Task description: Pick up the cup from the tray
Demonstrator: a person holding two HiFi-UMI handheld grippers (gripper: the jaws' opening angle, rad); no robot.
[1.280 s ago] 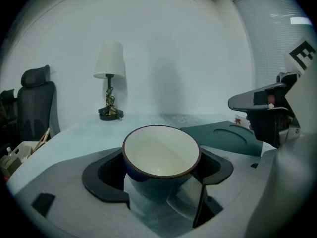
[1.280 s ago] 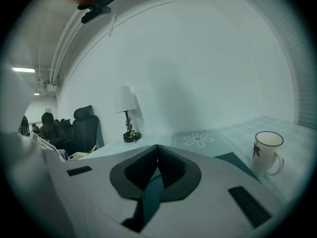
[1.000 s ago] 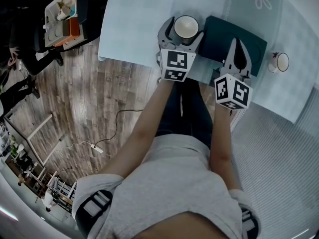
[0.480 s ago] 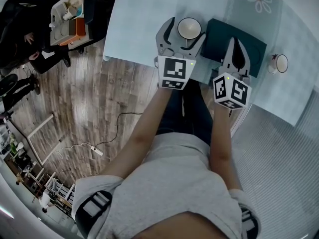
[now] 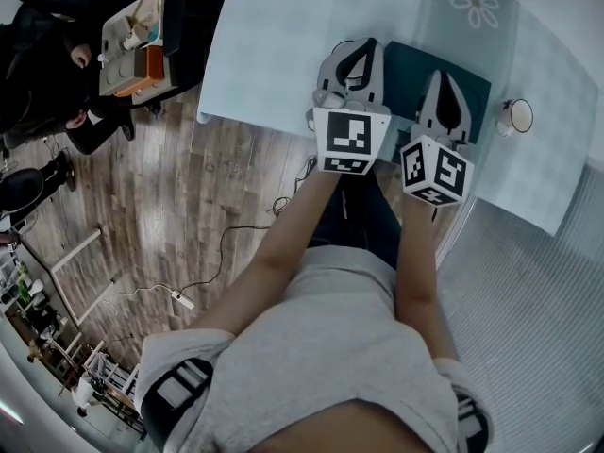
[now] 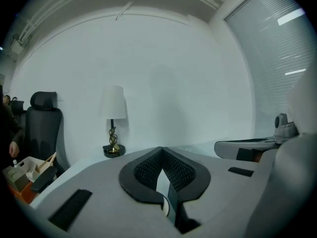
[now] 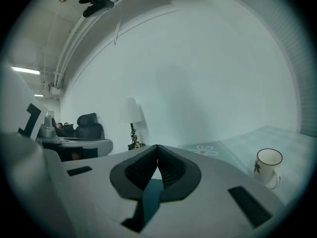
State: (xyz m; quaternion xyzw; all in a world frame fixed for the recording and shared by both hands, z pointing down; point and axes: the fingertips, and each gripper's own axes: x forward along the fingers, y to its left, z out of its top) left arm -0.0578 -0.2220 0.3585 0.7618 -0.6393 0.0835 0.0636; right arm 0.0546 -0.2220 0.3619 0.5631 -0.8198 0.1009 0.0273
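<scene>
Left gripper (image 6: pixel 161 151) jaws are closing tip to tip at the pale table's (image 5: pixel 274 36) lower edge. Right gripper (image 7: pixel 157 148) is hovering clenched over the dark rectangular tray (image 5: pixel 404 64) — a glossy white mug (image 5: pixel 514 116) is standing clear, far right.

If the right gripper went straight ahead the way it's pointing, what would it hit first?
Probably nothing nearby: the right gripper points out over the teal tray and tablecloth toward the wall; the mug stands off to its right.

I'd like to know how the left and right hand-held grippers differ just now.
The left hand-held gripper is over the pale table, beside the tray; the right hand-held gripper is over the tray. White shows under the left's jaws, dark teal under the right's. Both are shut and point away from the person.
</scene>
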